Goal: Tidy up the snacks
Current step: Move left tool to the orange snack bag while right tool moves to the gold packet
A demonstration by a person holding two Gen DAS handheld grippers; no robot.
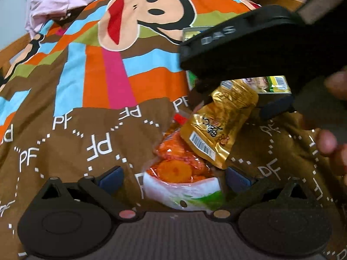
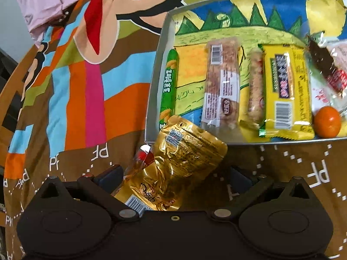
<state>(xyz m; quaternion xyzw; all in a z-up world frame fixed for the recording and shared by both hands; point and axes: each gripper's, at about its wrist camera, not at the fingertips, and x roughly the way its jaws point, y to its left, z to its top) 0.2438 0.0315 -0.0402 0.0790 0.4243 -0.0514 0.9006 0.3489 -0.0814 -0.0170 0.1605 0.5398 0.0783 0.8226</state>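
Observation:
My left gripper [image 1: 174, 176] is open, its blue pads on either side of an orange-and-white snack pack [image 1: 180, 173] lying on the cloth, with gaps on both sides. A crumpled gold pouch [image 1: 216, 125] lies tilted over that pack's far end. In the right wrist view the gold pouch [image 2: 173, 169] sits between the wide-open fingers of my right gripper [image 2: 174, 175], close to the left pad. Its far end overlaps the near-left corner of the metal tray [image 2: 156, 65]. The right gripper [image 1: 238, 98] shows from behind, ahead and to the right of the left one.
The tray holds a green stick [image 2: 169, 82], a brown bar [image 2: 221, 82], a yellow pack [image 2: 286, 93], a dark pack [image 2: 325, 69] and an orange fruit [image 2: 327, 121]. A cartoon-monkey cloth [image 2: 86, 97] covers the surface. Pink fabric [image 1: 54, 2] lies far left. A hand [image 1: 327, 140] holds the right gripper.

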